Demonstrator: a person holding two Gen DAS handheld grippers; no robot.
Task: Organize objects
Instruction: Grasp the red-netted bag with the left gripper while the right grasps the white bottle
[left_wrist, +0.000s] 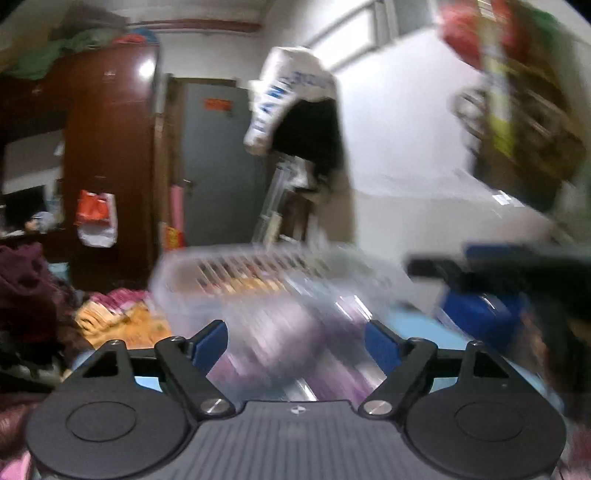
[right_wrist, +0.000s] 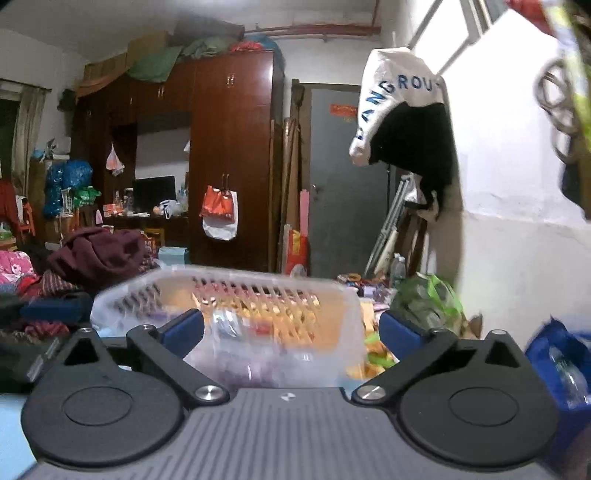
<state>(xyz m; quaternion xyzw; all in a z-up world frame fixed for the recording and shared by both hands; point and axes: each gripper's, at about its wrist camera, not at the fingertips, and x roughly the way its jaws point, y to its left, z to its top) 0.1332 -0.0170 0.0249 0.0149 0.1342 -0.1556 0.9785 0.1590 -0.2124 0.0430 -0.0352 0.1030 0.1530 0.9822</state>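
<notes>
Clear plastic basket (right_wrist: 236, 317) is sitting blurred just ahead of both grippers, its slotted rim facing them | right gripper (right_wrist: 291, 328) is standing wide open, fingers flanking the basket without touching | left gripper (left_wrist: 295, 339) is gaping too, nothing held | brown wardrobe (right_wrist: 229, 155) and grey door (right_wrist: 343, 177) are standing behind.

1. We see a clear plastic basket (right_wrist: 229, 291) with a slotted pattern.
2. We see a dark reddish-brown wardrobe (right_wrist: 232, 147).
3. We see a white bag (right_wrist: 391, 96) with blue letters.
4. We see a grey door (right_wrist: 343, 184).
5. We see blue pads (right_wrist: 183, 330) on black arms.
</notes>
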